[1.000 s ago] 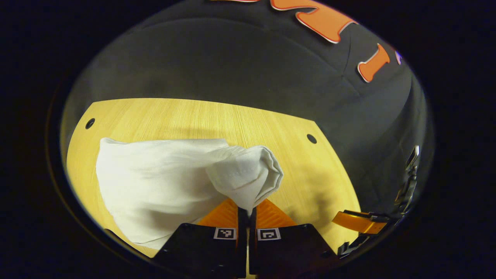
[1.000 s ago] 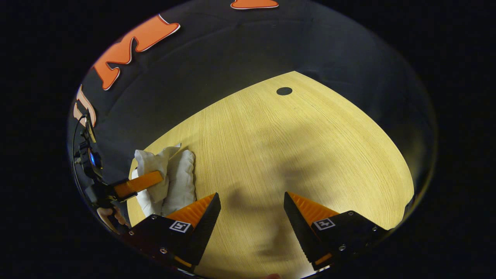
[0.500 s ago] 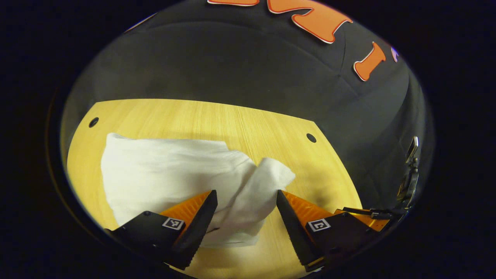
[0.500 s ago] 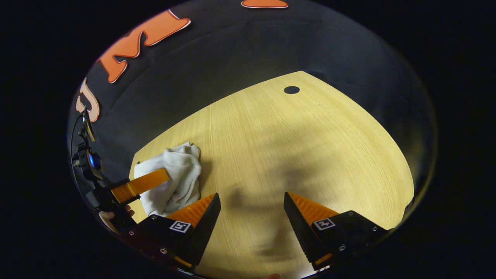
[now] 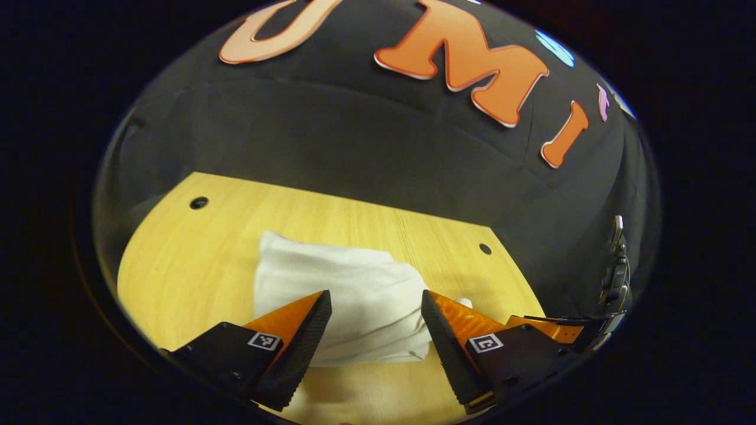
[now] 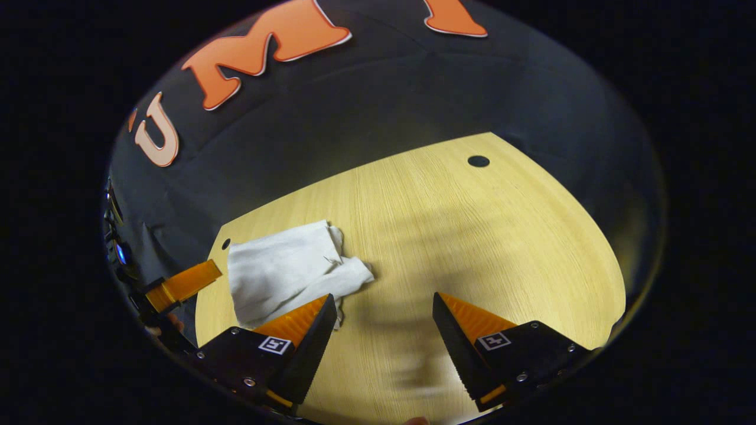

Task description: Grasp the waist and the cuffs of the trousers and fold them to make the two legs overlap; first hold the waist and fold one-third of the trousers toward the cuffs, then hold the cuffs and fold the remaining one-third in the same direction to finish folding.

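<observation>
The white trousers [image 5: 345,307] lie folded in a compact stack on the wooden table [image 5: 183,260], so the left gripper [image 5: 375,321] and right gripper [image 6: 384,324] hover spread wide, holding nothing, the folding apparently finished

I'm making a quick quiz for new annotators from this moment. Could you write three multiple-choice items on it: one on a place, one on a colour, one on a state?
1. Where do the trousers lie?
A. On the wooden table
B. On the floor
C. Hung on the booth wall

2. What colour are the trousers?
A. Blue
B. White
C. Black

3. How does the left hand-held gripper stand?
A. Shut on the trousers
B. Shut on nothing
C. Open

Key:
1 A, the cloth rests folded on the wood in both views.
2 B, the fabric is plainly white.
3 C, a wide gap parts its fingers, with the trousers lying beyond them; the right hand-held gripper is open too, over bare wood.
</observation>
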Tool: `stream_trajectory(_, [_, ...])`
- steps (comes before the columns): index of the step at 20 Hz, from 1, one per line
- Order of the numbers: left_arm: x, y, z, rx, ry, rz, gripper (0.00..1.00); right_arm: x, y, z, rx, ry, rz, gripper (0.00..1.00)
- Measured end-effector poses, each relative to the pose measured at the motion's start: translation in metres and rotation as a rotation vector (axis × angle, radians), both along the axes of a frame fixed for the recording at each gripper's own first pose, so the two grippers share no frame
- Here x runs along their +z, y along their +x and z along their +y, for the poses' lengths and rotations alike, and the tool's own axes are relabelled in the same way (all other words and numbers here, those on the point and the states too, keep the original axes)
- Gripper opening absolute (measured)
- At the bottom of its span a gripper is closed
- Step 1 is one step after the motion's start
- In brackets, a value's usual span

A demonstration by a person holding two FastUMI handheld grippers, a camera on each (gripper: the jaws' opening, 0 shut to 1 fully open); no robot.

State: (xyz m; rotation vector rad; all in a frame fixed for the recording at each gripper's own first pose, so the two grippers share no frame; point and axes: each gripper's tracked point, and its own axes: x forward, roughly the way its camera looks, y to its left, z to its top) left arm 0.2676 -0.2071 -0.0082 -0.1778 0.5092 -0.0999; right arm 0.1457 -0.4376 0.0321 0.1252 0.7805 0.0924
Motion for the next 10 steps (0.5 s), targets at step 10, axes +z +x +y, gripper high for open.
stream_trajectory(10, [0.022, -0.014, 0.032, 0.104, 0.132, -0.234, 0.99, 0.092, -0.041, 0.064, 0.093, -0.087, -0.291, 0.98])
